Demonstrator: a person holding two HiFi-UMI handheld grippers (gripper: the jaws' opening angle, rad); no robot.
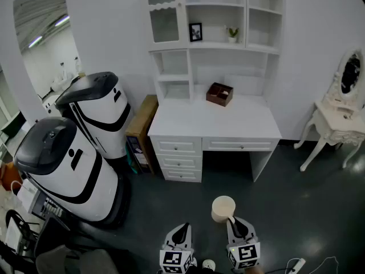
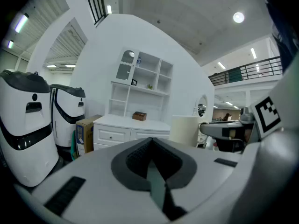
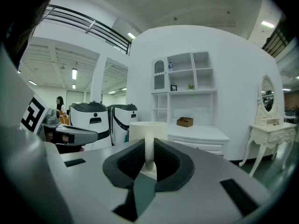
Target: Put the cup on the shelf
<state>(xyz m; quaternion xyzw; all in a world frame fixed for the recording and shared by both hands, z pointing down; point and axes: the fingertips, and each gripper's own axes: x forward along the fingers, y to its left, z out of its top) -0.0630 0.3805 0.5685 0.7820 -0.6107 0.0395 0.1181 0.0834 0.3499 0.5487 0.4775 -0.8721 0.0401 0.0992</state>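
A cream cup (image 1: 223, 208) hangs in the air low in the head view, held by its handle in my right gripper (image 1: 235, 221). In the right gripper view the cup (image 3: 147, 133) stands upright just past the jaws, its handle pinched between the dark pads. My left gripper (image 1: 181, 233) is shut and empty beside it on the left; its own view shows the jaws closed together (image 2: 150, 162) and the cup (image 2: 186, 129) off to the right. The white shelf unit (image 1: 215, 21) rises over the white desk (image 1: 214, 120) straight ahead, some way off.
A brown box (image 1: 219, 93) sits on the desk. A small picture frame (image 1: 195, 32) and a tiny plant (image 1: 232, 34) stand on the shelf. Two white-and-black machines (image 1: 65, 158) and a cardboard box (image 1: 141, 129) stand left; a white vanity table (image 1: 342, 119) stands right. Dark floor lies between.
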